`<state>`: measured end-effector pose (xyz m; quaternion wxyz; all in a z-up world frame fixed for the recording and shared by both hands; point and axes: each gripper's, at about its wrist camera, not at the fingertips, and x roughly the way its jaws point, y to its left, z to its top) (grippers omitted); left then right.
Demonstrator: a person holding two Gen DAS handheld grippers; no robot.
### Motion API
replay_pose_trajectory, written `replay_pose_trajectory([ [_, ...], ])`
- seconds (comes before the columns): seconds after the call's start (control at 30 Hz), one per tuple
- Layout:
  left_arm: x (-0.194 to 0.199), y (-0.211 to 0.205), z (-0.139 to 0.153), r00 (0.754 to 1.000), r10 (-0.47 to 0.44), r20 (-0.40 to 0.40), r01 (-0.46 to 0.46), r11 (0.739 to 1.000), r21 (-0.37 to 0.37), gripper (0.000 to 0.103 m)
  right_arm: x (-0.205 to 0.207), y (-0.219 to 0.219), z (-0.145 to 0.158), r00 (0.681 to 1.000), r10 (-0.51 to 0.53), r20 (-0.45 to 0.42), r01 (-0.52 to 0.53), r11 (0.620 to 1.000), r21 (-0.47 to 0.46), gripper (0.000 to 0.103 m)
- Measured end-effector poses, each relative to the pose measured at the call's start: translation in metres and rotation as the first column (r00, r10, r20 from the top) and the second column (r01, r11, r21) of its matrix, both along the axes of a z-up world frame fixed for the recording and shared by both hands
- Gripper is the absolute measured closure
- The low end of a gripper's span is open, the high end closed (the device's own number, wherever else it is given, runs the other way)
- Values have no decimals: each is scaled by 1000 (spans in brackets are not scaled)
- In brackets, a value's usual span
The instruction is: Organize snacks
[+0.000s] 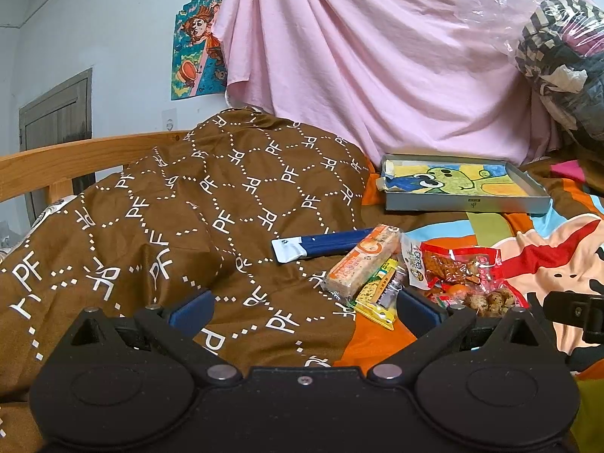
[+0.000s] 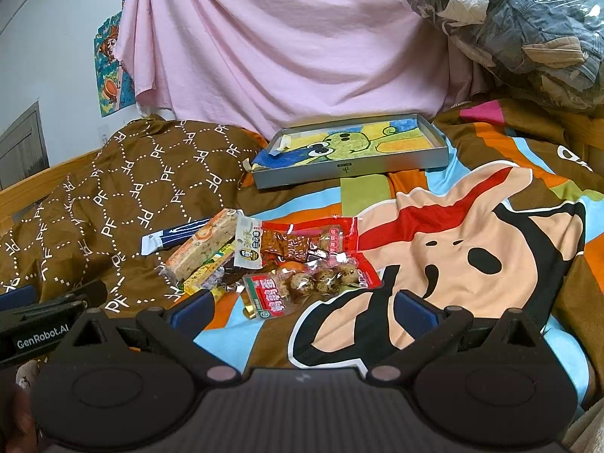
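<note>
A heap of snack packets lies on the bed: an orange cracker pack (image 1: 362,262) (image 2: 202,249), a yellow-green bar (image 1: 377,296) (image 2: 205,273), a white sachet (image 2: 247,243), a red pack of brown pieces (image 1: 458,264) (image 2: 302,243), a red pack of speckled eggs (image 1: 487,300) (image 2: 313,283) and a blue-and-white stick pack (image 1: 321,247) (image 2: 173,238). Behind them lies a shallow grey box (image 1: 464,204) (image 2: 351,168) lined with a cartoon drawing. My left gripper (image 1: 304,311) is open, short of the heap's left side. My right gripper (image 2: 302,309) is open, just short of the egg pack.
A brown quilt (image 1: 170,234) with white letters is bunched at the left against a wooden bed rail (image 1: 75,158). A cartoon bedsheet (image 2: 472,234) spreads to the right. Pink cloth (image 2: 283,37) hangs behind, and a plastic bag of clothes (image 2: 528,30) sits at the upper right.
</note>
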<state>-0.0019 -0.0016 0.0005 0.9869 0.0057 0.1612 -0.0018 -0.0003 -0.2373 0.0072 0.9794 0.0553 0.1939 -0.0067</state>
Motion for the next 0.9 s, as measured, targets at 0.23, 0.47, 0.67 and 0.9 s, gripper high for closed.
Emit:
replay_pose_trajectory([
  [0.23,0,0,0,1000,1,0,-1,1000,0,1,-1,-1,1,1000,2,0,-2,1000,0,0],
  [0.47,0,1,0,1000,-1,0,1,1000,-2,1,-2,0,2,1000,1,-1,-1,1000,-1,0],
  [0.67,1,0,-1,1000,0,-14,0,1000,2,1,2,-2,0,1000,0,-20,0,1000,9,0],
  [0.9,4,-1,-4,999,8,-42,-8,1000,13,1,5,-4,-2,999,1,-40,0,1000,15,0],
])
